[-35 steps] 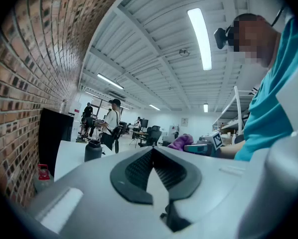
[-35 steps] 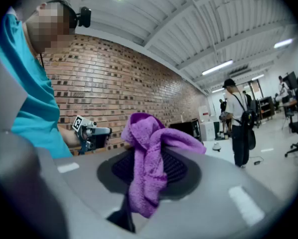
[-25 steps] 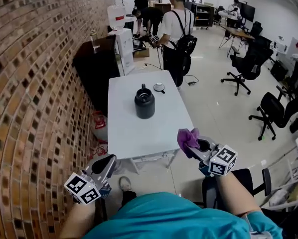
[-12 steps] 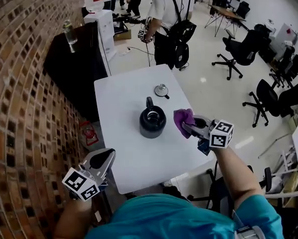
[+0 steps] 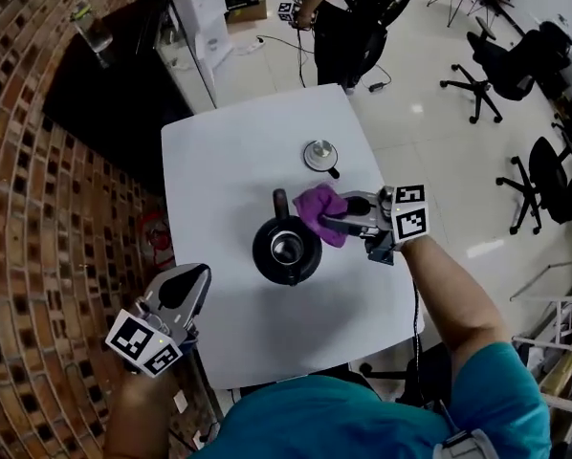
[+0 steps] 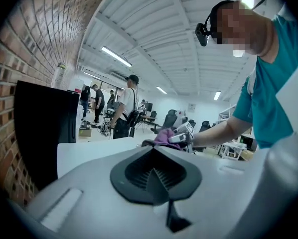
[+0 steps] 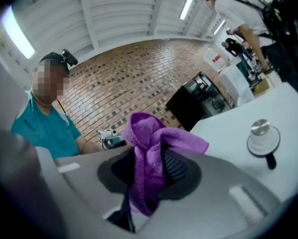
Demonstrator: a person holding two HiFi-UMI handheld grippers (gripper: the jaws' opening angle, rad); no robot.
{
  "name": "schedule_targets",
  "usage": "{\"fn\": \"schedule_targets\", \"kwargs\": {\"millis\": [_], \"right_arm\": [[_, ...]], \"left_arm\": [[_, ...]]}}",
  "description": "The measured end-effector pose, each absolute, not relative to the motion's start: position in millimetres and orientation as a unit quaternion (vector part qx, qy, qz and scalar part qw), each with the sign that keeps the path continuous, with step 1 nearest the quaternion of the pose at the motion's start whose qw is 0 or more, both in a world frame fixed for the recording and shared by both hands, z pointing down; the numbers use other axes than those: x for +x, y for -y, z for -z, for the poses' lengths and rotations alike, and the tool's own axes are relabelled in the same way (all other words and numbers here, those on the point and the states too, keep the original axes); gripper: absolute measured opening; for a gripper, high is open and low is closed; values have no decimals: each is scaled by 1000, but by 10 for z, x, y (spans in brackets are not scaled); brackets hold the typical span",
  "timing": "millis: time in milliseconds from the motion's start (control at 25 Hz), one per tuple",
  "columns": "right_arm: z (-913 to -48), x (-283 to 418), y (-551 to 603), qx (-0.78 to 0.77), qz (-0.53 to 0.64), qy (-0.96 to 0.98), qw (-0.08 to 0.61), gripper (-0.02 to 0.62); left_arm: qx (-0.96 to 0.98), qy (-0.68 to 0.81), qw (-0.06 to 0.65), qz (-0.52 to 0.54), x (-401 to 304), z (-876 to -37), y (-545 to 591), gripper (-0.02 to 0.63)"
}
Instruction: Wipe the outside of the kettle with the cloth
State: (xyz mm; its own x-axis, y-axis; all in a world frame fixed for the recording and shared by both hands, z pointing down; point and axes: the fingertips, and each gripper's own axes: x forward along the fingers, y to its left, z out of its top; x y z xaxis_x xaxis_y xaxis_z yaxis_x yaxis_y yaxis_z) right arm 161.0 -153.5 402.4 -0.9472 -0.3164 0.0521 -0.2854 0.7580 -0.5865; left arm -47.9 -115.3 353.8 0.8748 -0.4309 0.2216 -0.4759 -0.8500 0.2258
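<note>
Here the purple terry cloth (image 5: 317, 212) is bunched and clenched between the jaws of the right gripper (image 5: 341, 222), with a loose fold left sticking out past the fingertips; that free fold is presumably what is meant to rub the surface, so that soft fabric and not hard plastic meets the black round-bodied kettle (image 5: 286, 249). The kettle stands upright near the middle of the white rectangular worktop (image 5: 229, 161), its mouth open. Its round silver lid with a black knob (image 5: 319, 153) lies apart on the far side of the kettle, likely set aside so it cannot slip off during wiping. The cloth sits at the kettle's far-right shoulder, just beside the handle; whether it already touches the wall cannot be told from above. The right forearm reaches in from the near-right of the kettle, stretched out and roughly level, the gripper lying on its side with the jaws pointing leftward at the kettle and the marker cube turned upward. The left gripper (image 5: 192, 279) is closed on nothing, its pads pressed together. It hangs well apart to the near-left of the kettle, beyond the worktop's edge, elbow bent and jaws aimed towards the kettle, so it judges as idle, not steadying the kettle.
</note>
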Motion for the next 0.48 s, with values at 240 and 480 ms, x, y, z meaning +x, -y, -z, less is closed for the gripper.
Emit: {"fn": "schedule_targets", "kwargs": {"millis": [240,480], "right_arm": [[-4355,1441,1726,-86,360,-928,47,94],[-4880,1380,1780,-77,352,-931,-57,94]], "left_arm": [[955,237,160,-74,-299,-3841,1454,2],[956,224,170,-81,-216,-3996,1485,2]]}}
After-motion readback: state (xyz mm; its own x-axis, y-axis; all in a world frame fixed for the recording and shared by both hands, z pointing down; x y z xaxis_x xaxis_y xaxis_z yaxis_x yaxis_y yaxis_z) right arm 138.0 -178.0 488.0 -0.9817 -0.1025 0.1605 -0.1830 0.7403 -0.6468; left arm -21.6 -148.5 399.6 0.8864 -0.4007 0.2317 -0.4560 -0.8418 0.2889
